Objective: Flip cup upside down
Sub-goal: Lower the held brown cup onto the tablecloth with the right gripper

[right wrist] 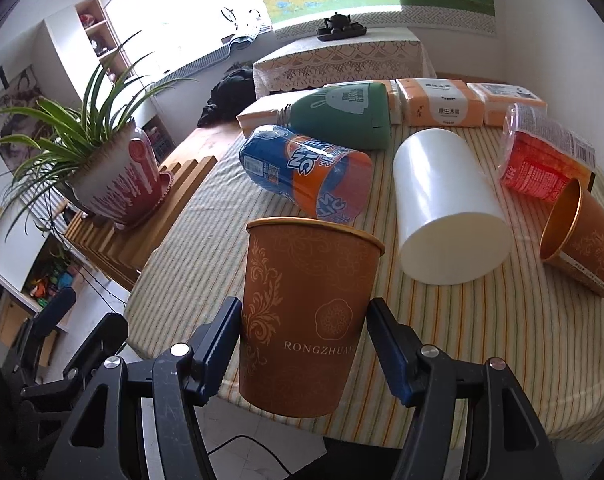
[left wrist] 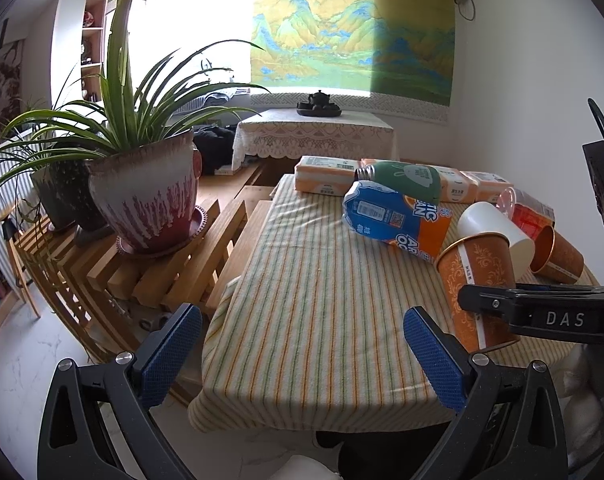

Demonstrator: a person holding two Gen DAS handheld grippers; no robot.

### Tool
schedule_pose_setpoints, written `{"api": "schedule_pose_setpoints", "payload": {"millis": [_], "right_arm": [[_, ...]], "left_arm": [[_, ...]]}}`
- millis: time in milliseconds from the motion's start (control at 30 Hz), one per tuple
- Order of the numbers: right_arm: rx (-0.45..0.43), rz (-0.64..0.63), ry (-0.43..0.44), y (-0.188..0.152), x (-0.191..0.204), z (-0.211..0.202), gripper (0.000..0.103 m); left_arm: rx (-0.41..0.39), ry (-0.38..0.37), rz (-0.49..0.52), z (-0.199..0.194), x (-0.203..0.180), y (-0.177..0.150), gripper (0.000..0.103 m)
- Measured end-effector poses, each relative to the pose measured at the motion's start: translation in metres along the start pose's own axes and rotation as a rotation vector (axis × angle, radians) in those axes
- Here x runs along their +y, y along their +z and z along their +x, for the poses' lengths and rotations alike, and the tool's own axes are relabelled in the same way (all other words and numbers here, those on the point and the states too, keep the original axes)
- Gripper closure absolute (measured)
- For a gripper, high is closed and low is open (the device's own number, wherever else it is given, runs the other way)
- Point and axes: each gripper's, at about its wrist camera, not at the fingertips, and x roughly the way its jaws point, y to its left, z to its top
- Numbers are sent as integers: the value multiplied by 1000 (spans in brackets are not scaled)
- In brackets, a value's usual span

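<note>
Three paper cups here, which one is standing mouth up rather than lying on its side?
The orange patterned paper cup gripped between the right gripper jaws. The white paper cup and second orange paper cup lie sideways.

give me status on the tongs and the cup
Right tongs shut on orange cup, rim up, not flipped. Left tongs open, empty. White cup lying close behind.

Two orange paper cups: one (right wrist: 302,320) between the right tool's (right wrist: 303,346) fingers, one (right wrist: 581,248) lying far right. One white cup (right wrist: 445,204) ahead. One blue-orange bottle (right wrist: 305,170), one green bottle (right wrist: 341,116), one red clear container (right wrist: 541,156). Four tissue packs, e.g. (right wrist: 437,104). Three potted plants, e.g. (left wrist: 142,188).
</note>
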Motion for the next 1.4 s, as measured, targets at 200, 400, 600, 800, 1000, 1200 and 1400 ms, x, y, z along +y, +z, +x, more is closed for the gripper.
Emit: {"api": "schedule_pose_setpoints", "payload": {"millis": [200, 400, 600, 800, 1000, 1200, 1400], "right_arm": [[2, 5, 2, 1, 0, 2, 42], [8, 11, 14, 2, -1, 4, 34], [-21, 2, 23, 0, -1, -7, 34], [-117, -42, -9, -10, -5, -39, 34], [-204, -31, -79, -26, -26, -72, 34], [-239, -20, -139, -40, -46, -90, 34], [-241, 5, -181, -55, -67, -97, 34]], "left_arm": [[3, -3, -3, 3, 0, 0, 1], [4, -8, -2, 4, -1, -2, 1], [-1, -19, -7, 3, -5, -3, 1], [-1, -67, -22, -2, -15, -8, 1], [4, -143, 13, -4, -52, -18, 1], [5, -178, 44, 1, -92, -23, 1], [9, -160, 39, 16, -113, -24, 1]]}}
